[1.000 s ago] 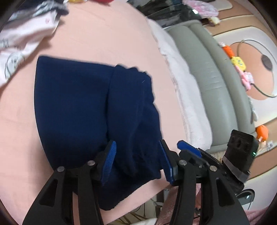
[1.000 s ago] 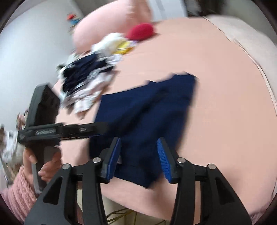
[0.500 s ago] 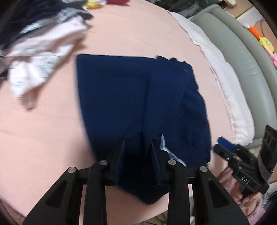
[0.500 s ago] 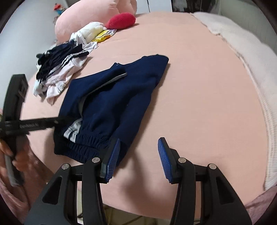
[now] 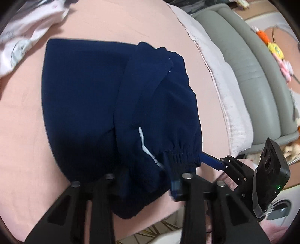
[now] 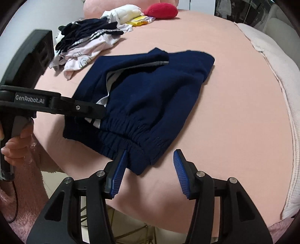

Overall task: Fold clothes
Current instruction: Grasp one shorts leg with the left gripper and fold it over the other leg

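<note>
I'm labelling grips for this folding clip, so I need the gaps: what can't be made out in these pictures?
- Left gripper pads, left wrist view: buried in the navy shorts, motion-blurred. The grip itself is unclear.
- Left gripper tips, right wrist view: hidden among the shorts' folds.
- Right gripper, jaws opening: whether its left pad touches the waistband is unclear.
- Clothes pile: cut off and blurred in the left wrist view; garments are indistinguishable.

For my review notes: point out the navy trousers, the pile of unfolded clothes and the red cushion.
navy trousers [image 6: 150,97]: right wrist view, on the flat upper panel.
pile of unfolded clothes [image 6: 88,41]: right wrist view, on the dark striped garment on top.
red cushion [image 6: 162,11]: right wrist view, on its middle.
</note>
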`<move>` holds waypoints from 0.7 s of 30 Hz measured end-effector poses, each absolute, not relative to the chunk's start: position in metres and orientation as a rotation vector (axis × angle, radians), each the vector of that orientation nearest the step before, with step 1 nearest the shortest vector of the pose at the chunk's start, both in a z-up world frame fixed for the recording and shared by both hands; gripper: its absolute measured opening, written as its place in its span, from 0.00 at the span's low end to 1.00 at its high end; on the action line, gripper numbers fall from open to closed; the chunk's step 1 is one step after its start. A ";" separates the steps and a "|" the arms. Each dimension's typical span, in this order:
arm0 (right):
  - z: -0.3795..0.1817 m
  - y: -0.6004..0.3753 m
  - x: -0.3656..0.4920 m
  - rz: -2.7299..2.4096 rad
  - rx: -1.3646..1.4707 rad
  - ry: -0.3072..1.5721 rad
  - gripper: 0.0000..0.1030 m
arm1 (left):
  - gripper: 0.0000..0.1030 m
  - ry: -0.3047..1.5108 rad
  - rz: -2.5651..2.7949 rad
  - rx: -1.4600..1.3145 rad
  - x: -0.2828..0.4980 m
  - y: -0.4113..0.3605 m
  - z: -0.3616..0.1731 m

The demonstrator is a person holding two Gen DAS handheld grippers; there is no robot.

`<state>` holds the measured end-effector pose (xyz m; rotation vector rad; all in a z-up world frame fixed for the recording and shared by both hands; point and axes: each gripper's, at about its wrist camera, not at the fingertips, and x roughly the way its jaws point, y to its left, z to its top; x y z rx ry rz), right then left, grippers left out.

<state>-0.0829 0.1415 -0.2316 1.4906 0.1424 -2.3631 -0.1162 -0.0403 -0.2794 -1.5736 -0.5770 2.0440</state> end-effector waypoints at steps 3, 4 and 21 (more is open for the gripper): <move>-0.234 0.140 -0.083 -2.405 1.445 0.120 0.50 | 0.28 -0.670 2.032 -1.473 -0.116 -0.048 -0.265; -0.233 0.139 -0.084 -2.423 1.424 0.110 0.50 | 0.28 -0.695 2.026 -1.444 -0.114 -0.051 -0.260; -0.237 0.140 -0.080 -2.390 1.453 0.080 0.47 | 0.41 -0.804 1.961 -1.537 -0.109 -0.051 -0.277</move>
